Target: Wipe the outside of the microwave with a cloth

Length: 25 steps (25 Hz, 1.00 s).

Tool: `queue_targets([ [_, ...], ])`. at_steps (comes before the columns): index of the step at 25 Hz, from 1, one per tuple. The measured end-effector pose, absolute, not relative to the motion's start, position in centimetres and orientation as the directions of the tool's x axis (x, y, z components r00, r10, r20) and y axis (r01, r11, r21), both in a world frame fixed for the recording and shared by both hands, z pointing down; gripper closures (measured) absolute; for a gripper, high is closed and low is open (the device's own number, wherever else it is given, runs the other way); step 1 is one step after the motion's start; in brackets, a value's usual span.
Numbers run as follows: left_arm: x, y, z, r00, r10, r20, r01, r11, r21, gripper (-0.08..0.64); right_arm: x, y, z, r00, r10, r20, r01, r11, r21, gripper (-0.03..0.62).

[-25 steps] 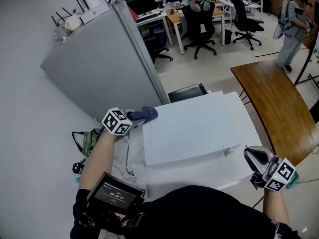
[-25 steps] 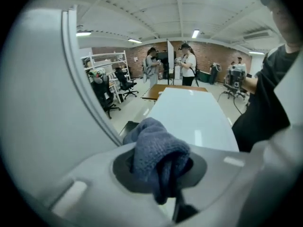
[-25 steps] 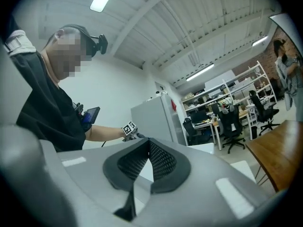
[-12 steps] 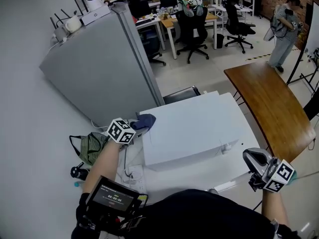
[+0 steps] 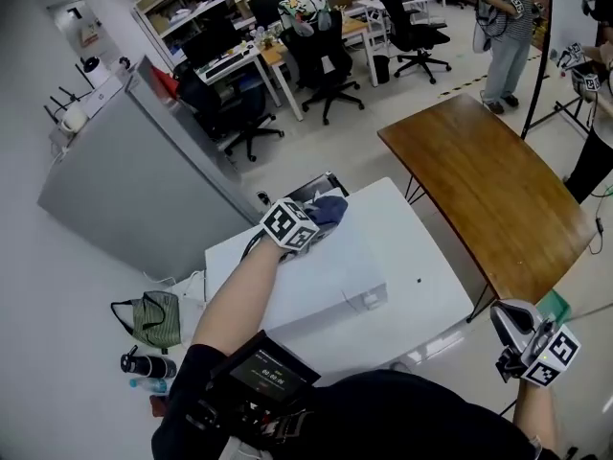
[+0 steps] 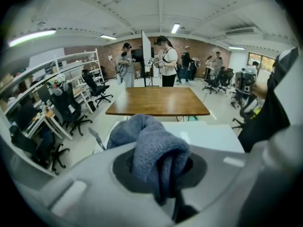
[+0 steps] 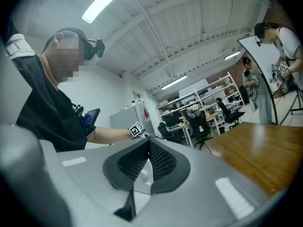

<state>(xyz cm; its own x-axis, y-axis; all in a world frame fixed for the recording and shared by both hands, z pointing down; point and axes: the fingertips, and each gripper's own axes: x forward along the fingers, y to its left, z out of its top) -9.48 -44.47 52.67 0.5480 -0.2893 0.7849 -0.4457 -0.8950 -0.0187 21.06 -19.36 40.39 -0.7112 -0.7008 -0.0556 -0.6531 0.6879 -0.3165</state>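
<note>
At the far left a tall grey cabinet (image 5: 124, 195) stands against the wall, with a striped bag (image 5: 148, 316) slumped on the floor below it. Next, a bare forearm is stretched forward so that the left tongs (image 5: 306, 220) reach the far top edge of the microwave (image 5: 316, 290), a white box set on a white bench (image 5: 426, 281). These tongs are clamped on a bunched blue-grey cloth (image 5: 329, 209). In the left gripper view its folds bulge out over the jaws, so the fabric rather than the hard jaw ends would meet the casing. The cloth appears to be pressed on the microwave's top near the back corner, though actual contact cannot be confirmed. This placement is judged to suit a stroke pulled back across the top panel towards the person. To the right, well apart from the bench, a bare wooden table (image 5: 479, 175) is seen. At the far right the right tongs (image 7: 148, 145) are held low beside the person's body, clear of the bench, with the jaws brought together on nothing. They are probably kept there so as not to get in the way of the wiping arm.
</note>
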Motion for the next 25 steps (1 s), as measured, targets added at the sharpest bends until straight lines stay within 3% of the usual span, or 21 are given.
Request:
queue_targets([
  [4,-5.2,-45.8,52.6,0.548,-0.276,0.790,-0.399,-0.916,-0.042,0.502,23.5,-17.6,40.9,-0.657,-0.752,-0.039,-0.701,0.630,-0.334,0.588],
  [7,-6.9,-44.7,50.9,0.597,-0.309,0.741,-0.418,-0.908,-0.042,0.502,21.6,-17.3,40.2,-0.672,-0.740,-0.042,-0.691,0.646,-0.325,0.588],
  [12,-20.0,-38.1,47.3,0.599,-0.375,0.707,-0.471,-0.879,-0.067,0.502,11.6,-18.3,37.7,-0.778,-0.624,-0.071,-0.588,0.764,-0.266,0.588],
  [18,-38.9,-26.9,49.4,0.519,-0.434,0.737,-0.563,-0.822,-0.087,0.502,-2.1,-18.3,36.0,-0.901,-0.427,-0.079,-0.401,0.888,-0.228,0.588],
  [21,-41.0,-24.4,51.2,0.548,-0.430,0.717,-0.578,-0.815,-0.048,0.502,-5.8,-17.8,35.7,-0.924,-0.376,-0.067,-0.354,0.910,-0.217,0.588],
  [25,-37.8,-25.2,51.7,0.596,-0.408,0.692,-0.554,-0.832,-0.013,0.502,-5.3,-17.8,35.5,-0.918,-0.394,-0.056,-0.374,0.902,-0.217,0.588],
])
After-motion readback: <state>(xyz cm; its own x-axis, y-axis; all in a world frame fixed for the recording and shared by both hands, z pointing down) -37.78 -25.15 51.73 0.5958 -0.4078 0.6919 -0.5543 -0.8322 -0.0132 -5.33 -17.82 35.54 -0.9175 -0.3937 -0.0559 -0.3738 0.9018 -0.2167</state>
